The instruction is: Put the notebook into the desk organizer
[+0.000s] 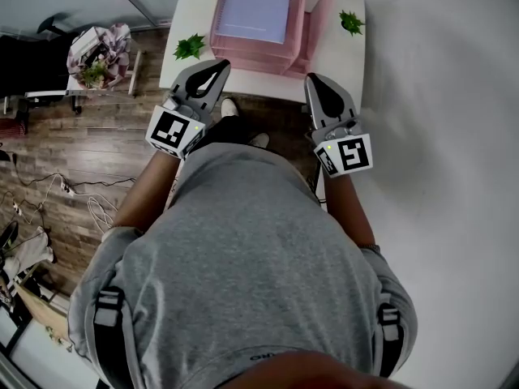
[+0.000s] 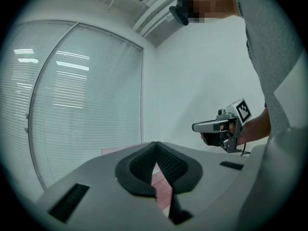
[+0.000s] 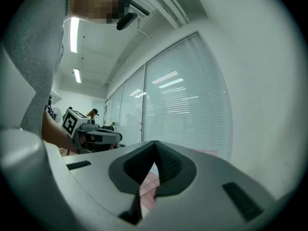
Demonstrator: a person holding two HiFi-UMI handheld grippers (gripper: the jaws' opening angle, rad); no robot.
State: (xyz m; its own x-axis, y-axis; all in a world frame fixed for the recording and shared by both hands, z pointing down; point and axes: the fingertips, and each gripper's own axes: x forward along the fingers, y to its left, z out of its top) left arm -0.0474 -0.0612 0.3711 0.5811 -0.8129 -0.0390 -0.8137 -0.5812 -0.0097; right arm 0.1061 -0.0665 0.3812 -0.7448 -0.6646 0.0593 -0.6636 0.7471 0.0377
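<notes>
At the left, the left hand-held gripper [image 1: 216, 66] is held level before the white table [image 1: 188, 14], its jaws closed tip to tip on nothing. A green leaf [image 1: 190, 47] lies on the table just beyond it. In the middle, the purple notebook [image 1: 261, 6] lies flat in the top of the pink desk organizer [image 1: 312, 24]. At the right, the right hand-held gripper [image 1: 312, 80] is also level, closed and empty, well apart from the notebook.
</notes>
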